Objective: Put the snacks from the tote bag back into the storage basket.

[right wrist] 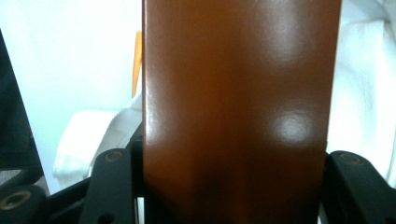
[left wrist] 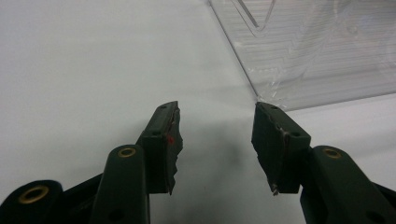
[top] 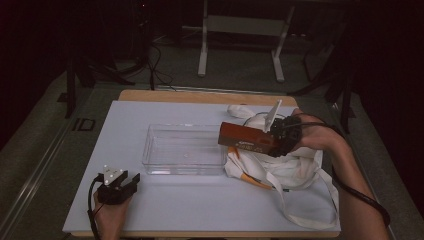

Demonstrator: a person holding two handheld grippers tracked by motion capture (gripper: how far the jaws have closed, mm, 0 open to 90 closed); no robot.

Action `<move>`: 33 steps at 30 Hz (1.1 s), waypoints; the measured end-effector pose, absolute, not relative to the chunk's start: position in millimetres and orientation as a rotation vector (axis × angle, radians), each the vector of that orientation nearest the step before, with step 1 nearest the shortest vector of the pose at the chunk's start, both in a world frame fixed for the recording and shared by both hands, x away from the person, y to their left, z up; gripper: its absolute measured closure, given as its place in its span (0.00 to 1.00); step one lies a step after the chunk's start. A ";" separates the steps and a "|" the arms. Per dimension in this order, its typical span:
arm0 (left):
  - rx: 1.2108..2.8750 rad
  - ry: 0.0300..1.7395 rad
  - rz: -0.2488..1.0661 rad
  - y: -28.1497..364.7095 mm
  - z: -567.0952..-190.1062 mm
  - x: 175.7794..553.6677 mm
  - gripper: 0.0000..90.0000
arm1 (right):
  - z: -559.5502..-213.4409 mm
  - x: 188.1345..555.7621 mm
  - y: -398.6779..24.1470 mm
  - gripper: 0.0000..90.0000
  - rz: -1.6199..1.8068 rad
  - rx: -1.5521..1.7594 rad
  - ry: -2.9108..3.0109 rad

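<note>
A brown rectangular box point(top: 247, 140) hangs above the table just right of a clear plastic tray point(top: 184, 148), with my right gripper point(top: 280, 136) shut on its right end. The right gripper view looks along the glossy brown box point(right wrist: 238, 107) held between the two jaws. A white cloth bag point(top: 285, 167) with long straps lies under the box. My left gripper point(top: 131, 181) rests on the white tabletop near the front left, open and holding nothing. In its own view the left gripper point(left wrist: 217, 140) points toward a corner of the clear tray point(left wrist: 308, 56).
An orange strip point(top: 255, 181) lies at the bag's left edge, also seen as an orange strip point(right wrist: 136, 63) beside the box. The white table surface point(top: 200, 200) has a wooden edge at the back. Beyond it are dark floor, cables and white table legs point(top: 202, 50).
</note>
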State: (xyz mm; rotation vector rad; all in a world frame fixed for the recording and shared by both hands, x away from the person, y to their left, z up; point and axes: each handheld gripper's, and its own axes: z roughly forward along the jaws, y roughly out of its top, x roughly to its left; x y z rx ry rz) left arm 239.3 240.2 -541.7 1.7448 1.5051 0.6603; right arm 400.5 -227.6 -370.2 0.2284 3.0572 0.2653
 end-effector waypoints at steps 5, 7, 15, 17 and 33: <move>1.745 1.504 0.659 240.2 -541.7 239.3 0.58 | -370.9 401.1 -220.0 0.48 0.266 0.206 3.060; 1.745 1.504 0.659 240.2 -541.7 239.3 0.58 | -371.1 401.1 -217.1 0.48 0.271 0.200 3.061; 1.744 1.503 0.659 240.3 -541.6 239.2 0.58 | -370.4 400.6 -204.8 0.48 0.280 0.166 3.066; 1.744 1.503 0.659 240.2 -541.6 239.3 0.58 | -370.1 400.4 -202.2 0.48 0.283 0.160 3.066; 1.740 1.504 0.656 240.8 -541.7 239.4 0.58 | -369.5 400.4 -182.8 0.48 0.301 0.109 3.072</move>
